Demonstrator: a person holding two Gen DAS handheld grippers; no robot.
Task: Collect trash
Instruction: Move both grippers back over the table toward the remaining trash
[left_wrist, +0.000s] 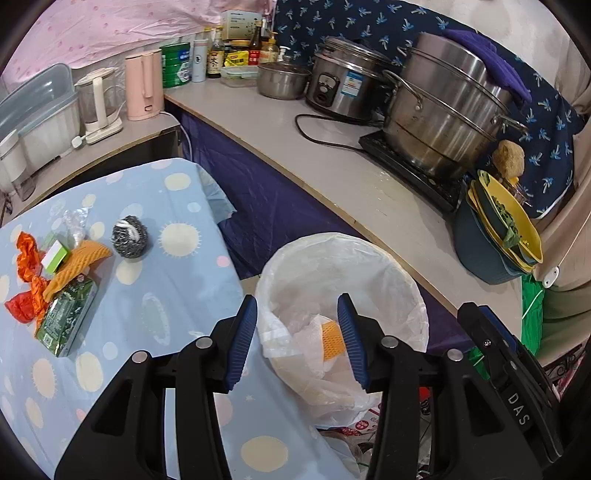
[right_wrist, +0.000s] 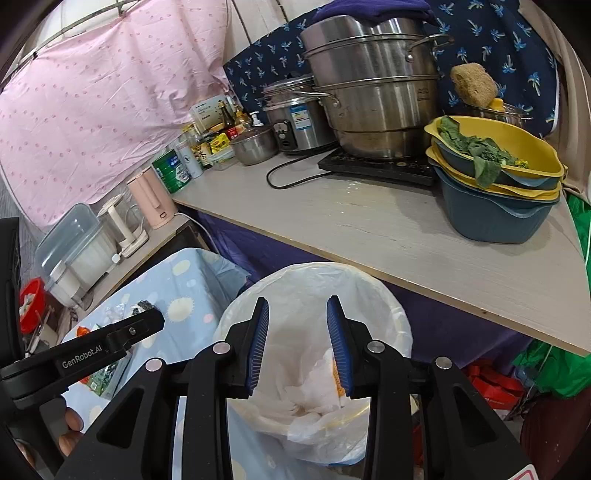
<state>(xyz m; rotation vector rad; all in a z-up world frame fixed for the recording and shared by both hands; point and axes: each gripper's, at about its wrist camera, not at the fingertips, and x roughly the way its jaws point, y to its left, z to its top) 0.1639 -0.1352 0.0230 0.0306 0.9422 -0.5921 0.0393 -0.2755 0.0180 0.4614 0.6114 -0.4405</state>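
**Both grippers empty above the lined bin**

The left gripper (left_wrist: 297, 341) hangs over the trash bin (left_wrist: 413, 295), its blue fingers (left_wrist: 243, 343) moderately apart with nothing between them. The right gripper (right_wrist: 297, 343) hangs over the same bin (right_wrist: 236, 317), fingers (right_wrist: 258, 347) a little narrower and also empty. The bin wears a white plastic liner; inside lie crumpled white wrapping and an orange sponge piece (left_wrist: 332, 338), seen at about 3 o'clock of the left gripper's gap.

The bin stands just beside the edge of the desk (left_wrist: 177, 295), which is covered by a light blue cloth with pale dots. More trash lies on the desk at 9 o'clock of the bin: a steel scrubber (left_wrist: 129, 236), an orange sponge (left_wrist: 79, 264), a small white and green box (left_wrist: 55, 254), crumpled orange-red wrappers (left_wrist: 26, 280), a green packet (left_wrist: 66, 317) and a clear plastic scrap (left_wrist: 74, 221). The sponge lies partly over the packet and touches the box.

At 12 o'clock a counter (left_wrist: 332, 162) holds steel pots (left_wrist: 443, 122).
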